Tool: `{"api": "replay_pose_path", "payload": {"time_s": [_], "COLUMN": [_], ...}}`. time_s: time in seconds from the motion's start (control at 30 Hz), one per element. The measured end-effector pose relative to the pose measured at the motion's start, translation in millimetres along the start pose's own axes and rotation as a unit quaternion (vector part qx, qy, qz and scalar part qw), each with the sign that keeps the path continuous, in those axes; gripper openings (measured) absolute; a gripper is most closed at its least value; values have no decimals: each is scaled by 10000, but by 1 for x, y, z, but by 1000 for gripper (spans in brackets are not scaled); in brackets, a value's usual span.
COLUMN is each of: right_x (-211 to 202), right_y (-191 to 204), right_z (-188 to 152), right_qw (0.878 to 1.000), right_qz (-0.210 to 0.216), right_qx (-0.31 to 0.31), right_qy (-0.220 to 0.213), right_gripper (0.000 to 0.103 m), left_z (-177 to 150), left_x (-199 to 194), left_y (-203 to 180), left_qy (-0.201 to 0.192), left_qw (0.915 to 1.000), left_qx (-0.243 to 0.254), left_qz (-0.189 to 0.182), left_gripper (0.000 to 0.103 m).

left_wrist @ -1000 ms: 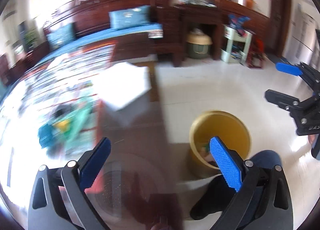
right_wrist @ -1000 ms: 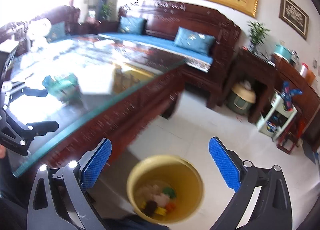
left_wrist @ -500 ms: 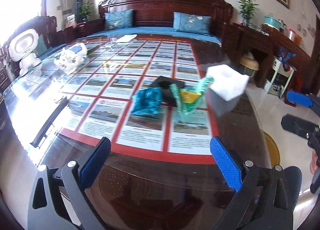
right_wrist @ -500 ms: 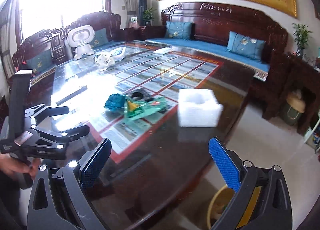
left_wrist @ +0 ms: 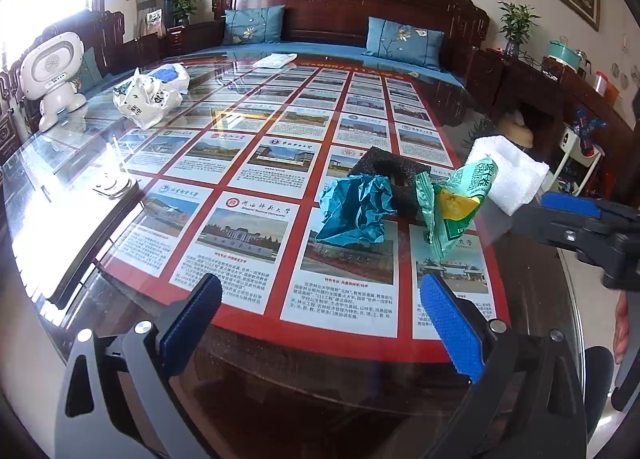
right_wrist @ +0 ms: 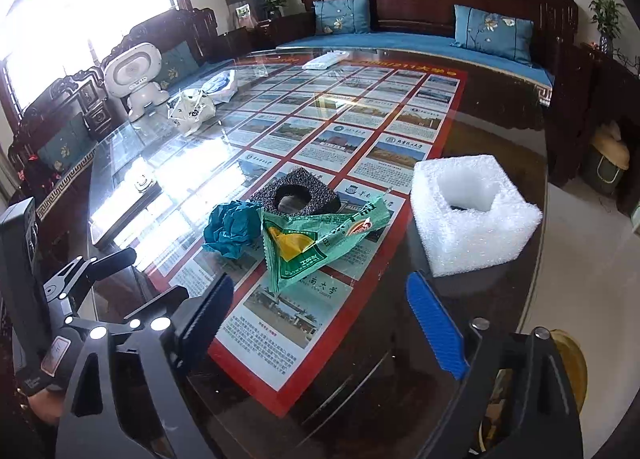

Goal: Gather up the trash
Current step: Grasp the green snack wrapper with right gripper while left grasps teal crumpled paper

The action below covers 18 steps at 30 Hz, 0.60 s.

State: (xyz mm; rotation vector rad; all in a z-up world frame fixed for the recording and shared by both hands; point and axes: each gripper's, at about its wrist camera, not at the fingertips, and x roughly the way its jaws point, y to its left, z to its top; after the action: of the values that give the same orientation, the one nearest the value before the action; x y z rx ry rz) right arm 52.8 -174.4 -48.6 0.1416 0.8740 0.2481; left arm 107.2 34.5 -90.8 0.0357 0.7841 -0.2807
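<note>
Four pieces of trash lay close together on the table (right_wrist: pixel 460 331), and the empty right gripper (right_wrist: pixel 324 323), its jaws closing above the green wrapper (right_wrist: pixel 316 239), could push this light wrapper away, while the left gripper (left_wrist: pixel 320 319) stood spread, also empty.

Both grippers now over the table (left_wrist: pixel 280 371) facing the trash instead of the yellow bin (right_wrist: pixel 576 363), right gripper (right_wrist: pixel 328 323) jaws closing, empty.

Blown-out window (right_wrist: pixel 60 19) daylight, tabletop (left_wrist: pixel 60 219) glare, fisheye-bent edges.
</note>
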Motion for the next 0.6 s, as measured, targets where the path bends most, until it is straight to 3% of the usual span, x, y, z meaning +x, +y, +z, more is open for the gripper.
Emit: {"api": "replay_pose_path", "payload": {"time_s": [0.27, 0.4, 0.6], "right_x": [34, 55, 59], "right_y": [-17, -26, -15], "right_z": [20, 25, 27], "right_qw": [9919, 9808, 9863], "right_qz": [356, 463, 435], "right_qx": [1189, 1762, 1450], "right_qy": [280, 695, 657], "right_gripper": [74, 74, 49], "left_z": [5, 7, 10], "left_x": [10, 14, 18], "left_y": [3, 5, -1], "left_qy": [78, 89, 163], "left_qw": [9999, 9999, 9996], "left_qx": [16, 23, 172], "left_qz": [-119, -134, -162], "left_gripper": [99, 99, 99]}}
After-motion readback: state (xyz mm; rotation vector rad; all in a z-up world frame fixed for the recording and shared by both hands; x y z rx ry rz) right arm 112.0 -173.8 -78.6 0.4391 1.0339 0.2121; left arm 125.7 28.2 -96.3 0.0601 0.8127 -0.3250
